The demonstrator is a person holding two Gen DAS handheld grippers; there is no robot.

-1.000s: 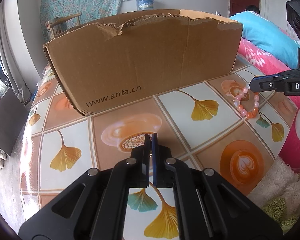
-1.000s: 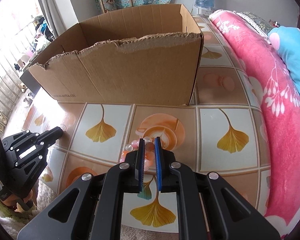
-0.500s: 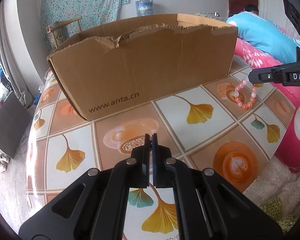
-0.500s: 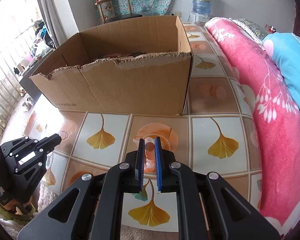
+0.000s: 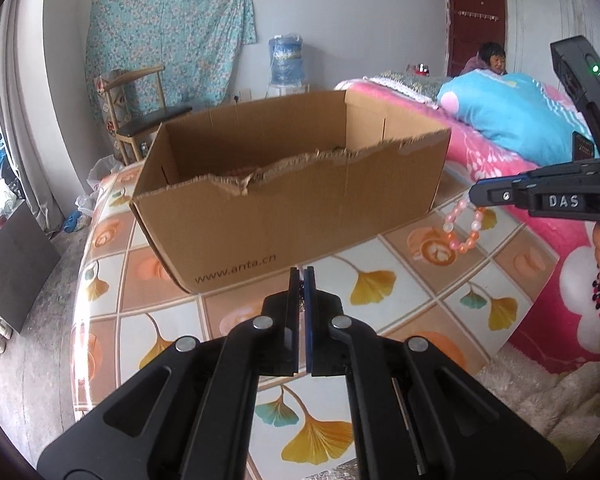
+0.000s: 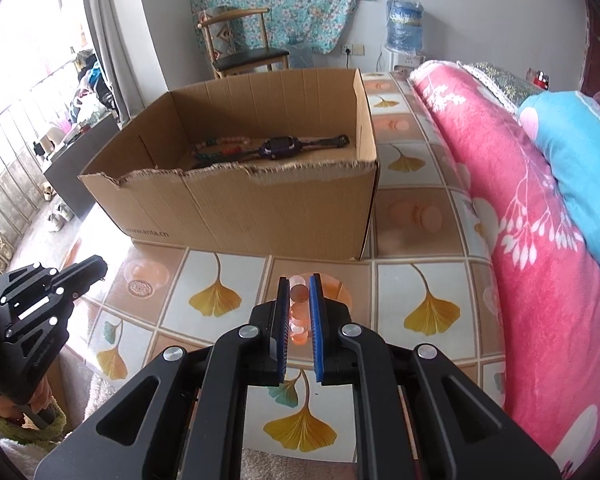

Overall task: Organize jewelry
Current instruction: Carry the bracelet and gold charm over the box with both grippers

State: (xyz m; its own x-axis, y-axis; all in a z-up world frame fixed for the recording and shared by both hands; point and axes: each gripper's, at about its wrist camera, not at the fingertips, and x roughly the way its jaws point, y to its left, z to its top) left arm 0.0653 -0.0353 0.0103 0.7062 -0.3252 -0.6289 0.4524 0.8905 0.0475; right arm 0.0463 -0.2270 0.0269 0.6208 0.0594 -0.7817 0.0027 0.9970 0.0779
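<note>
Both grippers have risen, the right gripper pinching the pink bead bracelet near the cardboard box, the left gripper pressed together on something small; next, carrying over the box's torn rim.

left wrist: downward, near | right wrist: likewise | shared: cardboard box

You can't tell what the left gripper pinches: only a tiny glint shows between its closed pads. The cardboard box's torn front wall hides part of the jewelry inside. The right gripper's fingers cover most of the bead bracelet.
</note>
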